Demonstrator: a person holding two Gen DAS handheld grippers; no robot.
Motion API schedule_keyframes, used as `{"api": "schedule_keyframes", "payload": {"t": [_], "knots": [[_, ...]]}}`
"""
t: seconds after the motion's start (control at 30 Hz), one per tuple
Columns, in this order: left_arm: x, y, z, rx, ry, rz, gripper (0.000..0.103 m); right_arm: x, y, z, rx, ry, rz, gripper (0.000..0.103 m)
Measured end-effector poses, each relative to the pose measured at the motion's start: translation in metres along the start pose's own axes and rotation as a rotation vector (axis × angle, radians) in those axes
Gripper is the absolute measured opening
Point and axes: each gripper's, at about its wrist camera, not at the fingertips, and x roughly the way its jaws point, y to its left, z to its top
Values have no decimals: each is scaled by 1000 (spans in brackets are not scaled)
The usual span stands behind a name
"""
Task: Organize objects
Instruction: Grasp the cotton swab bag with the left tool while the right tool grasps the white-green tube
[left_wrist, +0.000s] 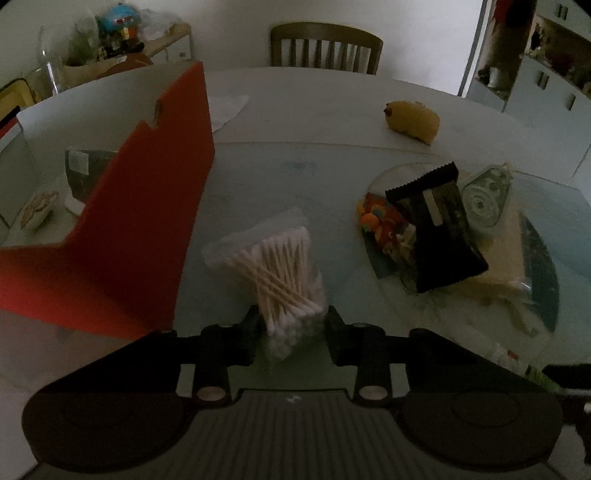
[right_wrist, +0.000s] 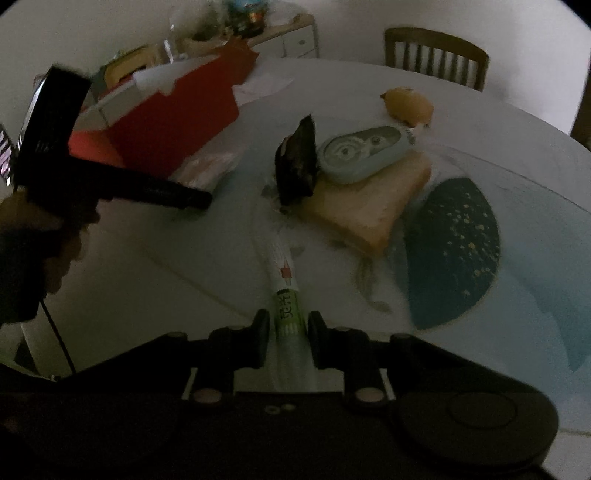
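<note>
Left claw (left_wrist: 290, 323) clenched on swab bag (left_wrist: 280, 273), lifted beside red box (left_wrist: 147, 206) at the table's left edge. Right claw (right_wrist: 284, 332) grasps tube (right_wrist: 286, 295) mid-table. Step: carrying; next, likely lower swabs into the box.

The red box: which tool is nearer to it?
Left. The left tool, shut on a bag of cotton swabs, is right beside the red box. The right tool, gripping a tube, sits farther off across the table.

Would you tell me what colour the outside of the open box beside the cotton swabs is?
The box is red outside, with a pale interior; the left wrist view shows it best.
</note>
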Motion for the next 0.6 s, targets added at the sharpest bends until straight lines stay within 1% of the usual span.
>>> {"api": "schedule_keyframes", "payload": {"t": [0.27,0.47,0.6], "knots": [[-34,9,-4,36,-14,-86,34,-20,4,6,96,-47,-15,21],[-63,14,2,83,-52,-161,34,-35,13,14,146,-88,-36,20],[-77,21,8,107,-75,-187,34,-44,16,24,188,-132,-55,20]]}}
